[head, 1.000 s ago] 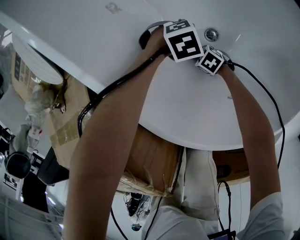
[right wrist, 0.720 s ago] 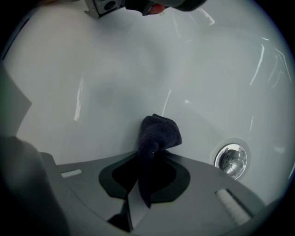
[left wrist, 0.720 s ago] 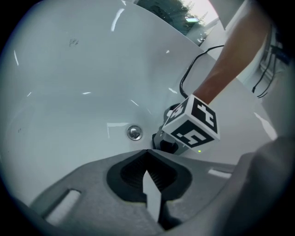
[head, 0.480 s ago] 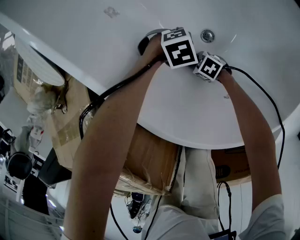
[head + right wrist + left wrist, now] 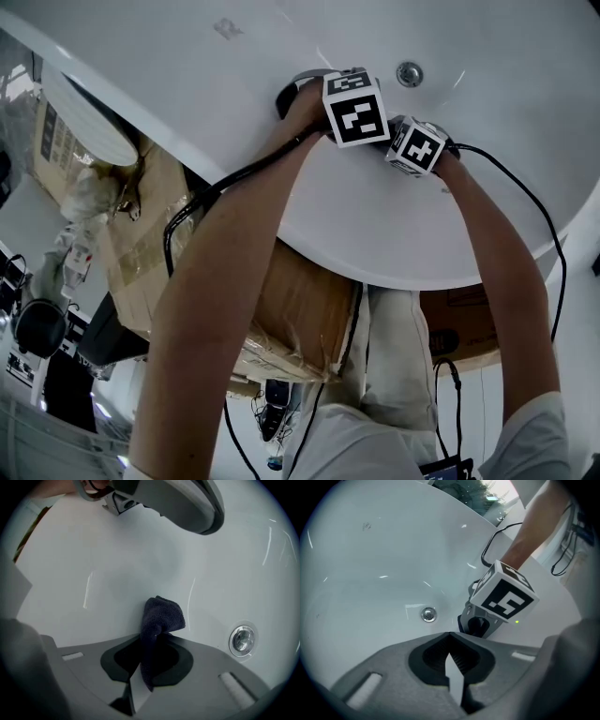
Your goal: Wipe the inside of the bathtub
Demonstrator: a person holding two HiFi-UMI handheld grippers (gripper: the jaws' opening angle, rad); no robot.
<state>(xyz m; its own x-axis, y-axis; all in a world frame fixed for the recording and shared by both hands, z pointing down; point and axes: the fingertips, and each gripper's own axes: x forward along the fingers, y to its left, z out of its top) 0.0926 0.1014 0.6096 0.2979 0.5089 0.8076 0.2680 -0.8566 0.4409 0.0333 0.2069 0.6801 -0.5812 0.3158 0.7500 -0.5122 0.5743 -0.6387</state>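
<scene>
**Mia:** What is the right gripper (image 5: pixel 149 643) doing?

**Ben:** Its jaws are pressed together on a dark cloth (image 5: pixel 163 613). The cloth is pinched in the middle. A soft lump of it sticks out past the tips, and a tail hangs back between the jaws.

**Mia:** Where is the cloth?

**Ben:** Inside the white bathtub (image 5: pixel 187 75), right up by the smooth wall. I cannot tell if it touches the wall.

**Mia:** And the left gripper (image 5: pixel 449 638)?

**Ben:** Its jaws are closed too, with nothing in them. The tips point down into the tub.

**Mia:** Are the two grippers close?

**Ben:** Yes, they are just beside each other, left one on the left. Their cubes with black and white squares are almost touching. From the left gripper you can see the right one's cube (image 5: pixel 502 599) a bit to the right.

**Mia:** What is the shiny round thing?

**Ben:** A round metal plug (image 5: pixel 409 74) set in the tub. It is just past the grippers, on the far side, and to the right of the cloth.

**Mia:** What is near us?

**Ben:** Two bare arms reach over the tub rim. A black cable (image 5: pixel 225 183) runs along the left arm. A cardboard box (image 5: pixel 300 309) sits under the rim.
</scene>
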